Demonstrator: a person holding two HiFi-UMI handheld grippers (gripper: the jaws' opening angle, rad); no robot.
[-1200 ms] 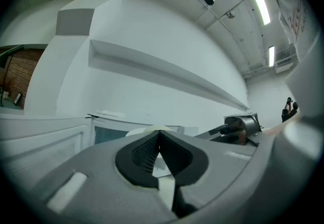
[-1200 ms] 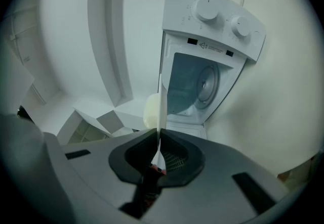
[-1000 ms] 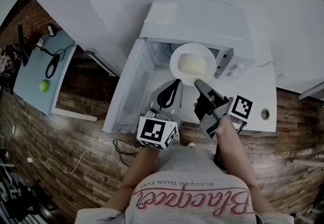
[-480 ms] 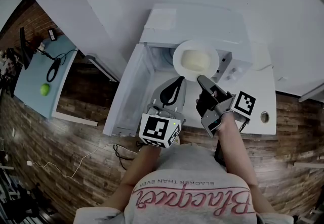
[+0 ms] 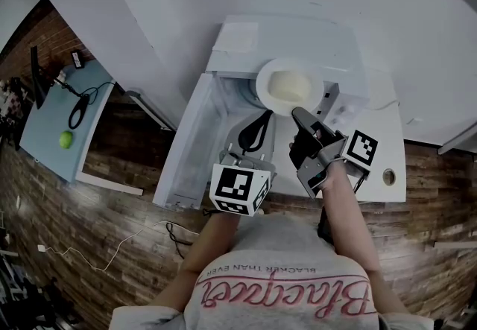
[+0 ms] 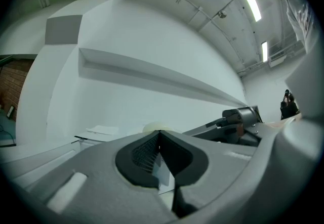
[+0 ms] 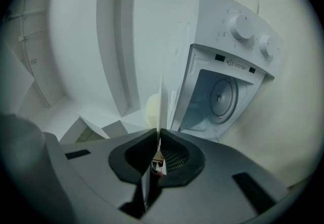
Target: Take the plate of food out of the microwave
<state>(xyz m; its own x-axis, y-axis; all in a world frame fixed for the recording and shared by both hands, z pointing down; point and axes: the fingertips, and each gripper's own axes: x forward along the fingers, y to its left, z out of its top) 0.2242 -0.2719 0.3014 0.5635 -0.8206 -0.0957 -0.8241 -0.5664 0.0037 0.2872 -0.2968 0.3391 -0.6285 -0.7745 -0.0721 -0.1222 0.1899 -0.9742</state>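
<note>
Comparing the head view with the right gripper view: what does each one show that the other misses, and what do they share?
Head view only: the left gripper at the plate's near-left edge, the microwave's open door, the wooden floor, and a blue table with a green ball on it.
Right gripper view only: the round disc inside the cavity, and a close look at its own jaws closed on the rim.
Both: the plate, its pale food, the right gripper and the microwave.

White round plate, pale food heaped in middle, level, just outside white microwave; door open.
</note>
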